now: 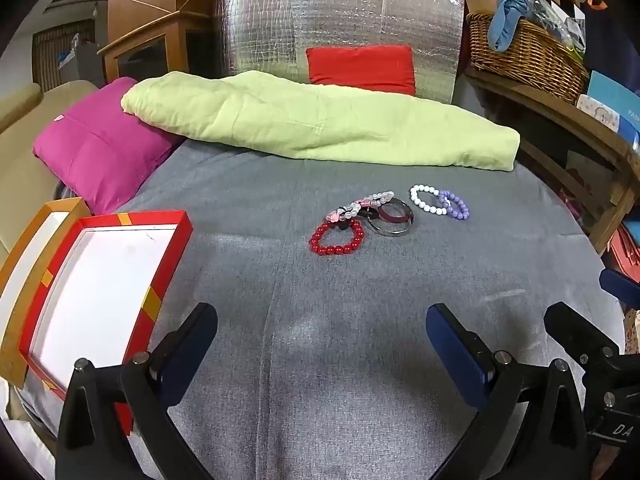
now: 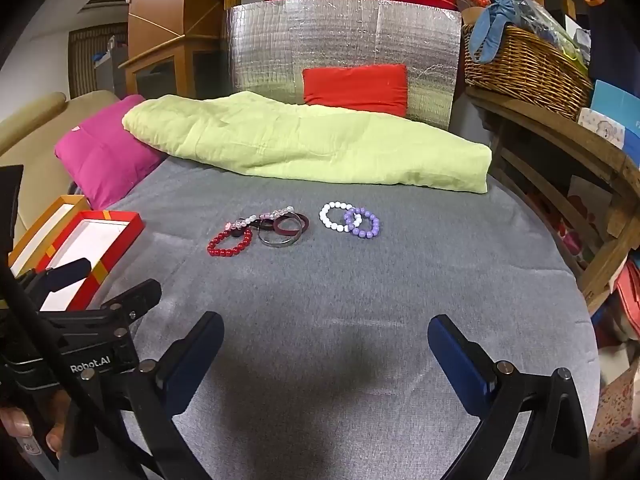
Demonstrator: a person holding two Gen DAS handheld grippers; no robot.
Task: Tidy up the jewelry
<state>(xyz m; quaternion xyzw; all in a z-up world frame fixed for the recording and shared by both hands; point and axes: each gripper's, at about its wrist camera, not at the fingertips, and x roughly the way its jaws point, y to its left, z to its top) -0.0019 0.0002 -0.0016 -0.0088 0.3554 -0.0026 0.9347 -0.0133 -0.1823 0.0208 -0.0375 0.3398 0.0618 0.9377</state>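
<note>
Several bracelets lie on the grey bed cover (image 1: 320,320): a red bead bracelet (image 1: 337,237) (image 2: 229,242), a clear and pink bead bracelet (image 1: 362,204) (image 2: 266,216), dark metal bangles (image 1: 390,218) (image 2: 283,229), a white bead bracelet (image 1: 427,199) (image 2: 336,216) and a purple bead bracelet (image 1: 454,205) (image 2: 362,222). An open red box (image 1: 100,280) (image 2: 86,252) with a white inside stands at the left. My left gripper (image 1: 320,344) is open and empty, well short of the bracelets. My right gripper (image 2: 325,350) is open and empty too, to the right of the left one.
An orange box (image 1: 24,256) sits beside the red box. A green folded blanket (image 1: 320,120), a pink cushion (image 1: 96,148) and a red cushion (image 1: 360,68) lie at the far end. A wicker basket (image 1: 524,56) stands on a wooden shelf at right.
</note>
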